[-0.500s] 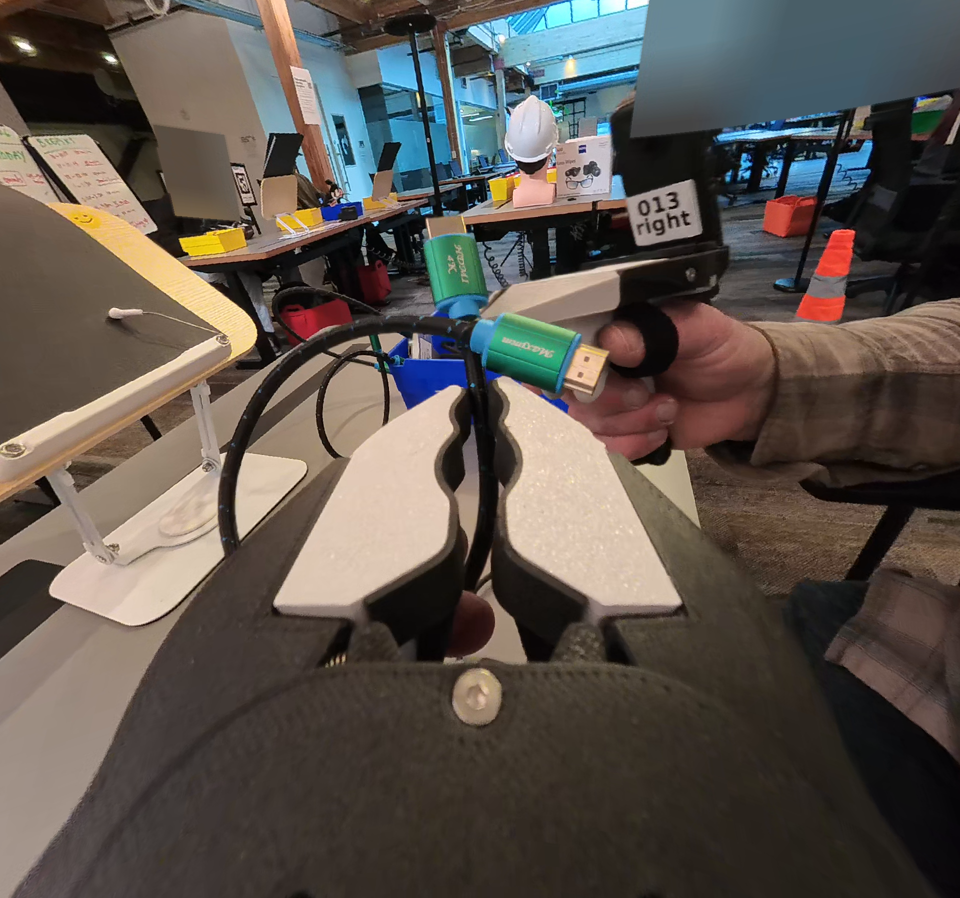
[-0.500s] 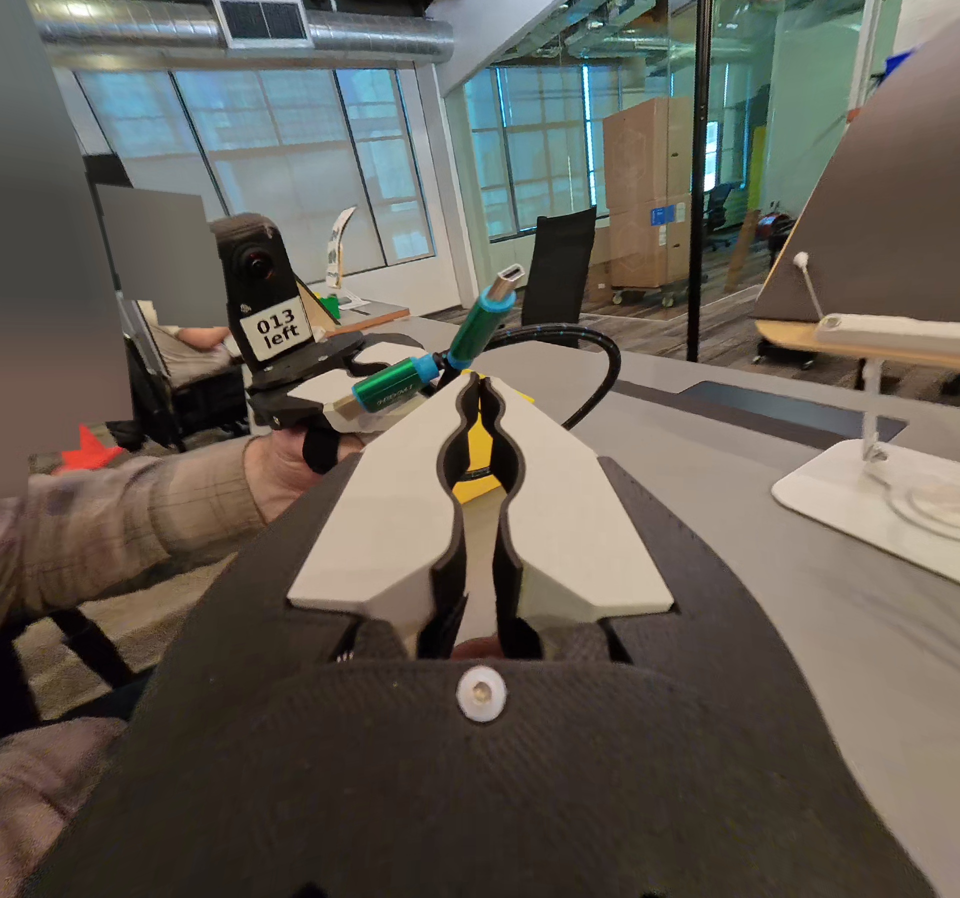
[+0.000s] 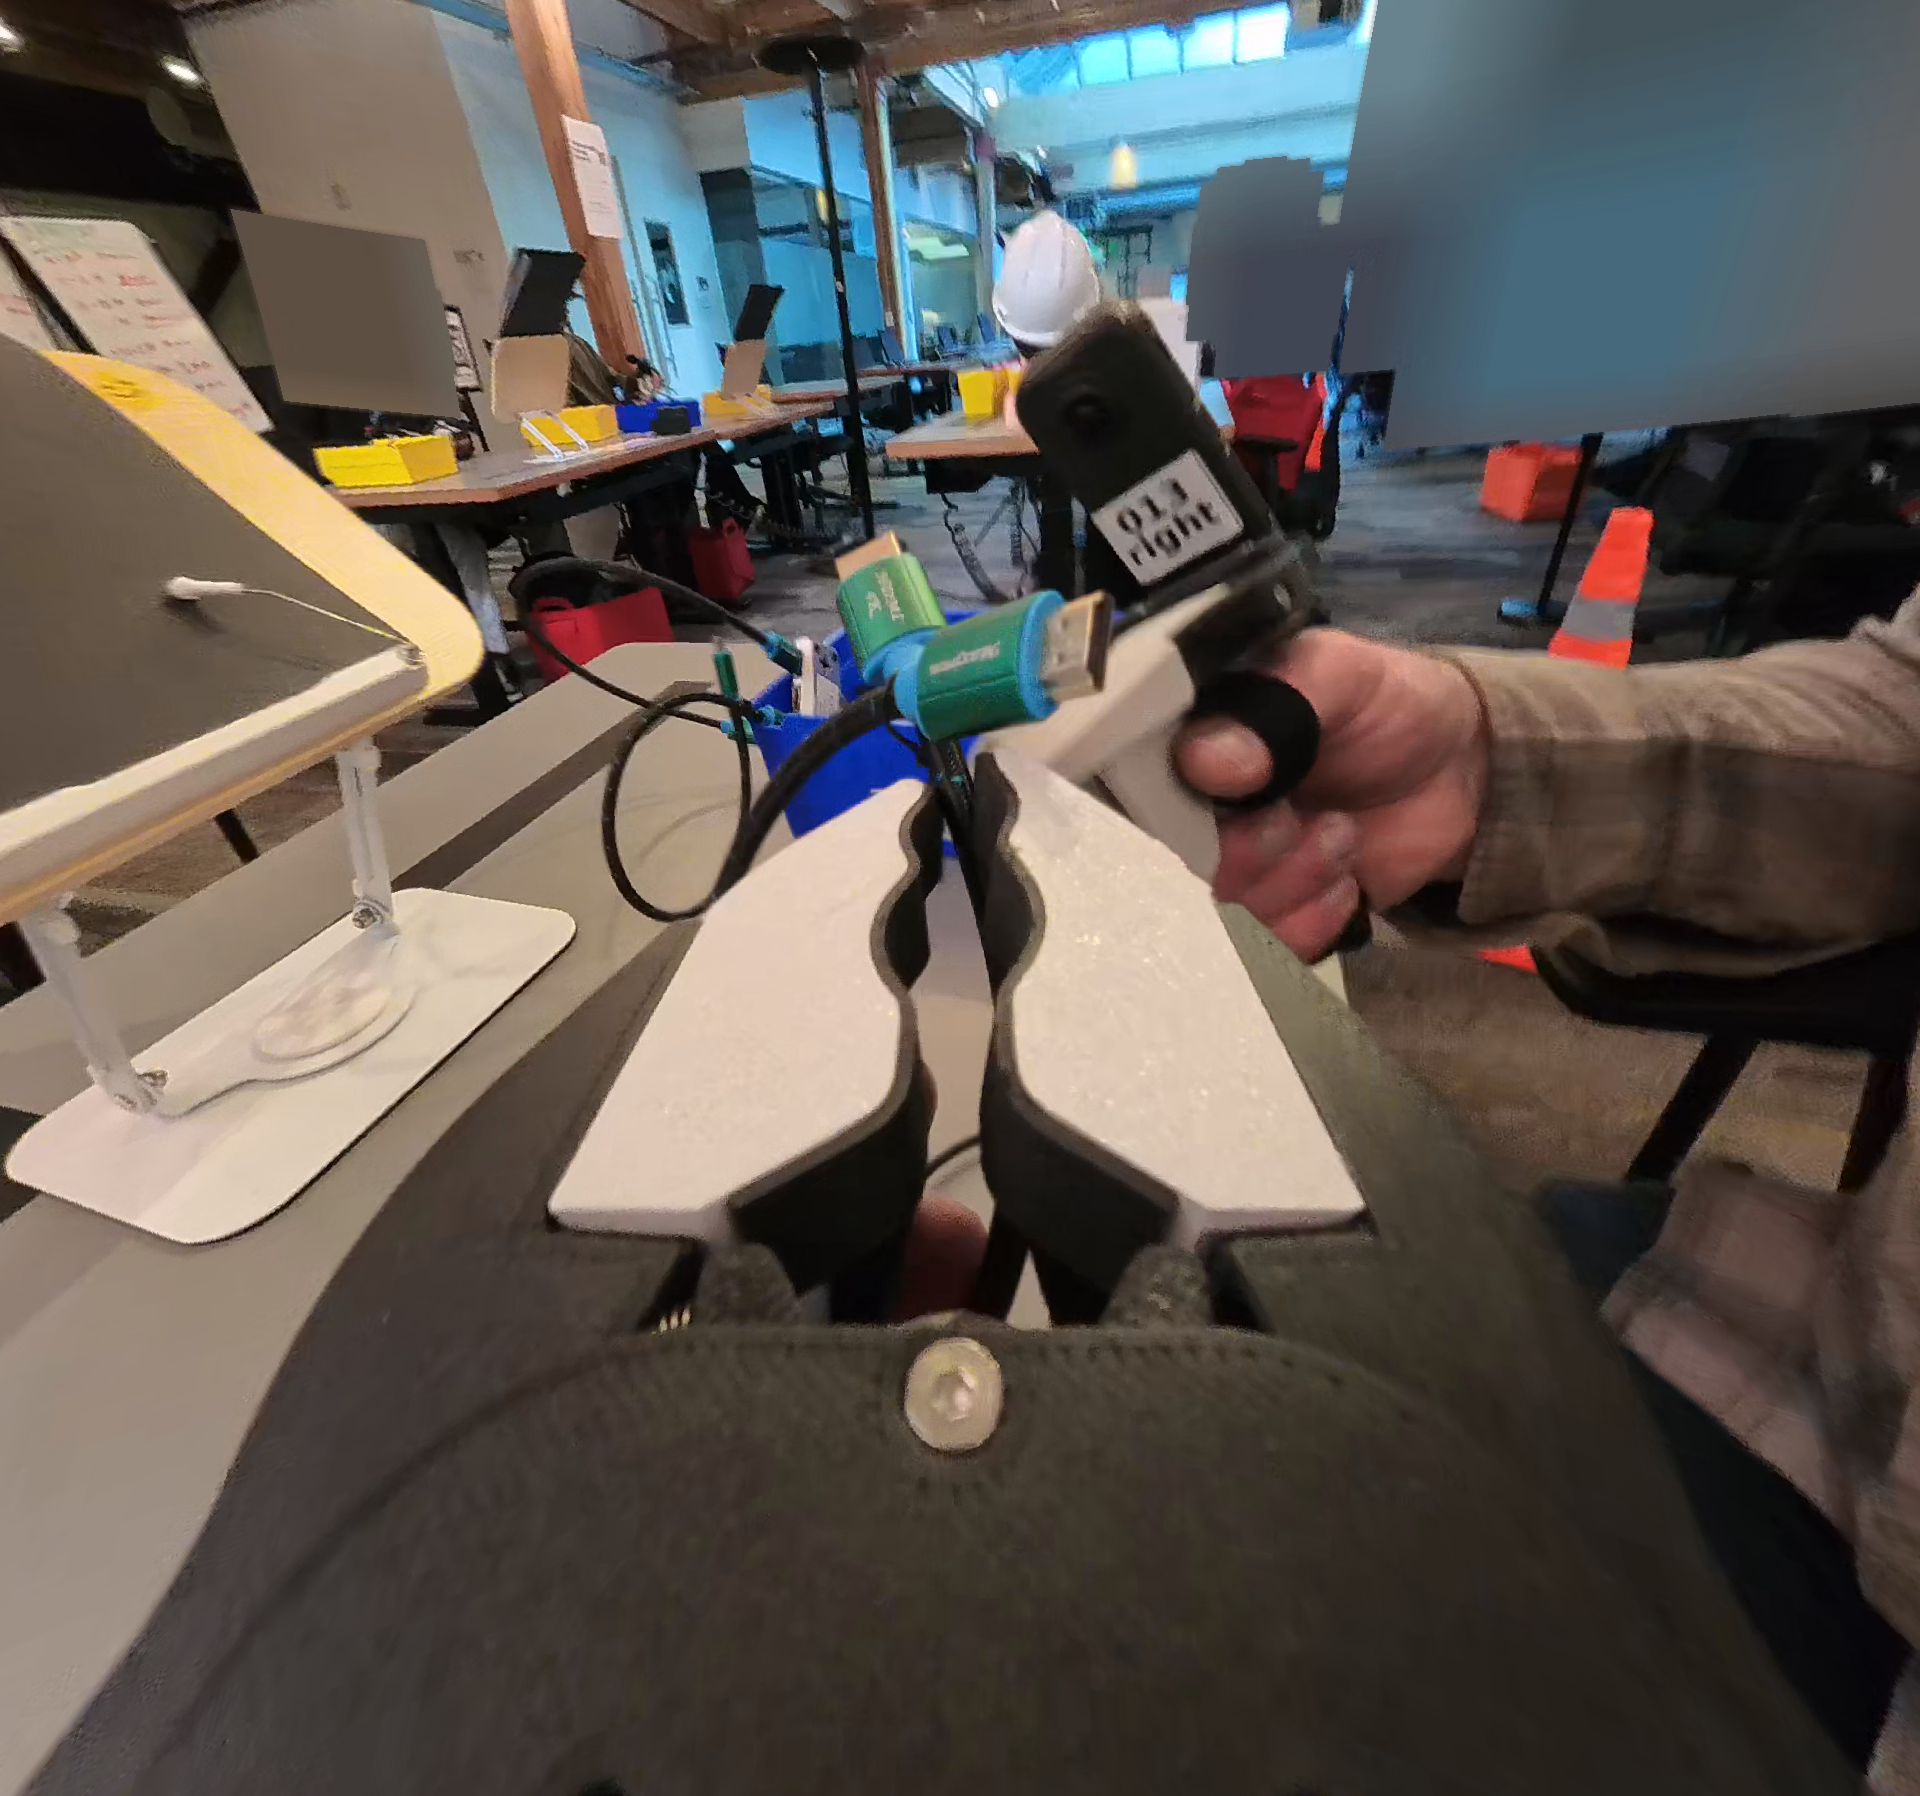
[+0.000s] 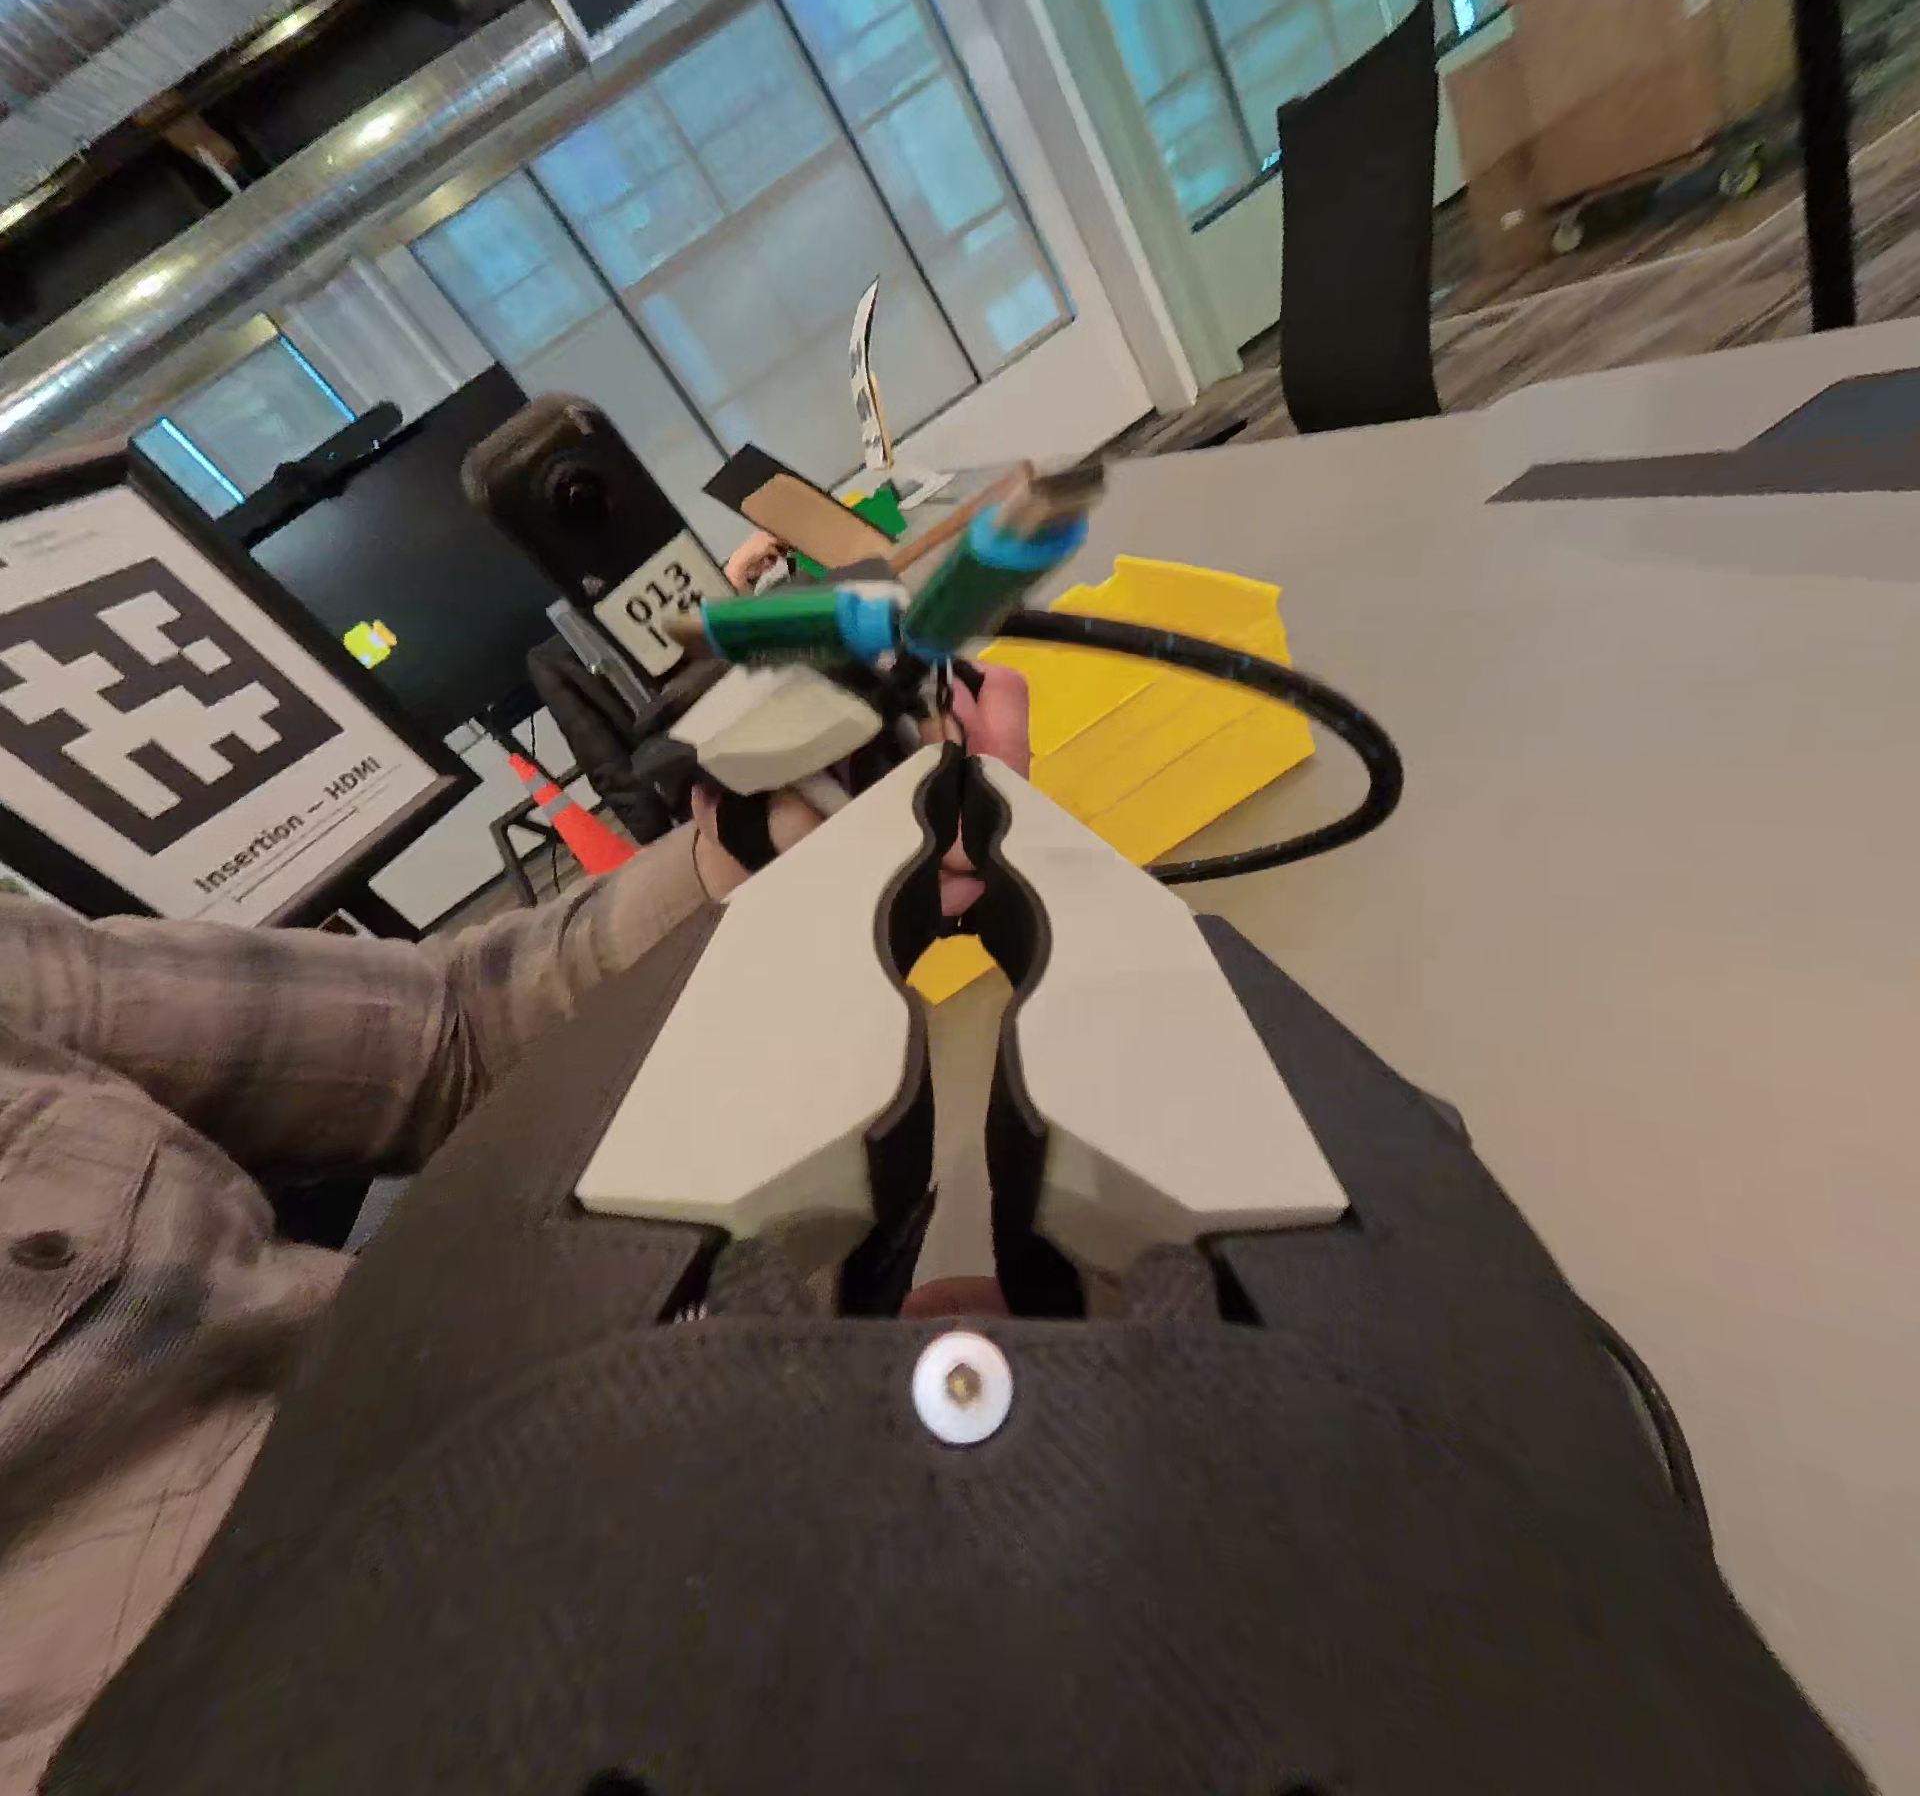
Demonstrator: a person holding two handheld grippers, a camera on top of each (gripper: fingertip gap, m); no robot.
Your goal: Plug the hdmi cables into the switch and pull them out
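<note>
The left gripper [image 3: 961, 790] clenches the black braided cable [image 3: 727, 842] below two green metal plugs [image 3: 977, 671], held above the grey desk [image 4: 1558, 811]. The right gripper [image 4: 954, 780], nearly closed, seems to pinch it too; opposed pulls could make it slip.

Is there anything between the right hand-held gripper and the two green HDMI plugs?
Nothing visible: the green plugs hang just past the right hand-held gripper, on the black cable that the left hand-held gripper clamps.
</note>
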